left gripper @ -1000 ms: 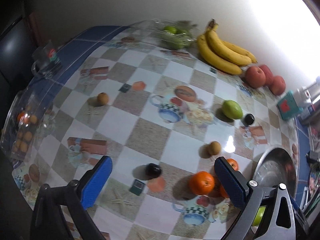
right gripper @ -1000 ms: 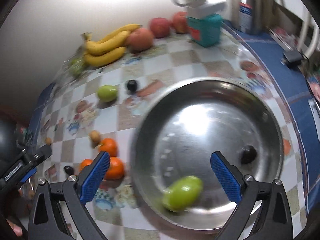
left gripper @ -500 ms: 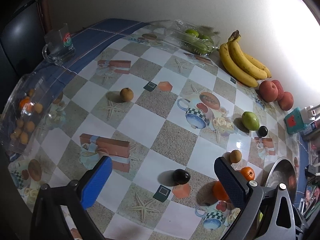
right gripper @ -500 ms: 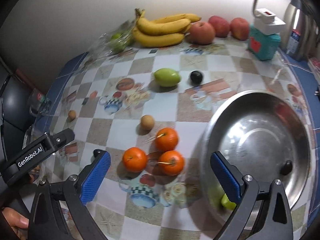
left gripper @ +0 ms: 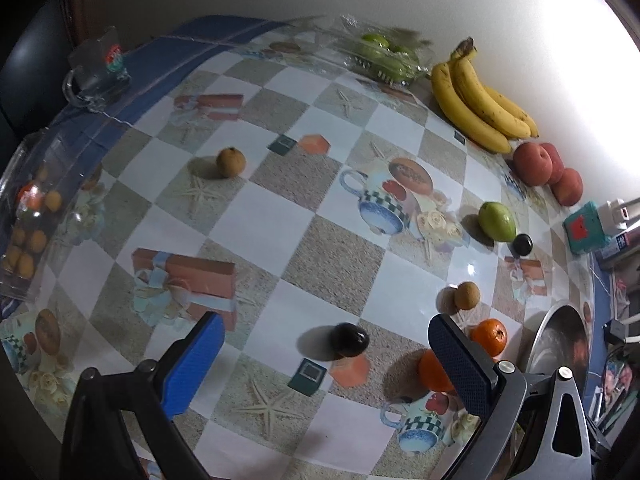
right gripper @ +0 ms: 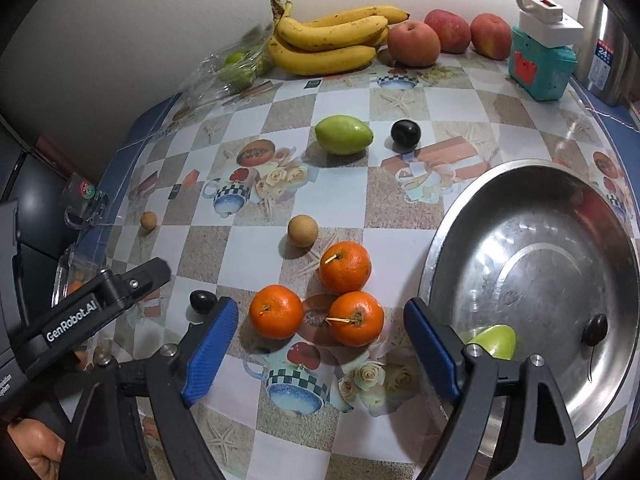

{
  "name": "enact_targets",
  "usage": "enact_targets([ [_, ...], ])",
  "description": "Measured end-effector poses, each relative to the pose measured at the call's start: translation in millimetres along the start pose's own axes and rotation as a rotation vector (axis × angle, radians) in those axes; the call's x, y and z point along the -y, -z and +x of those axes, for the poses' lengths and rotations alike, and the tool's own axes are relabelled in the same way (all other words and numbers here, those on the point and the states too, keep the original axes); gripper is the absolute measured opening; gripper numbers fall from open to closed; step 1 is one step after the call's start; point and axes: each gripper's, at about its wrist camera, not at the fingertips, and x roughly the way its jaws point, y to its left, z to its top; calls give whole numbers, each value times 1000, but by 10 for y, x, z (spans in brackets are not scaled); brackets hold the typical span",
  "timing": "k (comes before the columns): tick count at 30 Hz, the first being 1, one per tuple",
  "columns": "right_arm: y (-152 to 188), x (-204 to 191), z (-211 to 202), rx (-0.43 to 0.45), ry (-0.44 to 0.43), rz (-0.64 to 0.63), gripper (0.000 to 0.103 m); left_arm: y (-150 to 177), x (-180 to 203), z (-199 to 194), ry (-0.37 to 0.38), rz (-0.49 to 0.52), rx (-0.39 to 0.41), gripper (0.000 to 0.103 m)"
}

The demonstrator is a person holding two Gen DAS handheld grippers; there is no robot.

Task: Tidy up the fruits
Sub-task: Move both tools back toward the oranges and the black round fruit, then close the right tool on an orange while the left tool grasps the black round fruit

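Gaping wide, left hand-held gripper (left gripper: 320, 354) holds nothing; right hand-held gripper (right gripper: 320, 336) likewise empty.

Green fruit (right gripper: 494, 340) in steel bowl (right gripper: 532, 216) half hidden behind right tongs' finger (right gripper: 430, 346). Orange (left gripper: 434, 372) partly behind left tongs' finger (left gripper: 460, 364). Bagged green fruit (left gripper: 384, 56) blurred. Bowl cut off by frame edge.

Open table (left gripper: 256, 220) stretched toward 11 o'clock of the left tongs (left gripper: 320, 354), dark plum (left gripper: 349, 340) lay between them, three oranges (right gripper: 316, 300) clustered before the right tongs (right gripper: 318, 342), steel bowl (right gripper: 452, 232) crowded 2 o'clock
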Motion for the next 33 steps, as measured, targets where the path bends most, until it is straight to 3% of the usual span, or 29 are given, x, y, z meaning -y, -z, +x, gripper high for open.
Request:
enact_targets([
  [5,7,8,40,-18,-5,-7,70,21,-52,88,-6,-36,-30,103],
  [9,15,41,90,-41,-10,2,63,29,-56,133,31,-45,-50,101],
  [12,21,42,117,-51,3,-6,56,38,-8,168,61,-33,-70,94],
  [14,26,48,137,-58,31,-8,50,57,19,200,50,-24,-83,92],
  [16,30,63,158,-55,58,-10,45,67,22,225,49,-25,-92,84],
  [20,26,100,204,-69,75,-3,41,83,22,265,51,-27,-105,79],
  [22,28,110,233,-77,88,-3,41,90,26,286,53,-24,-113,71],
  [33,14,127,326,-96,100,-1,36,118,34,347,41,-25,-129,48],
])
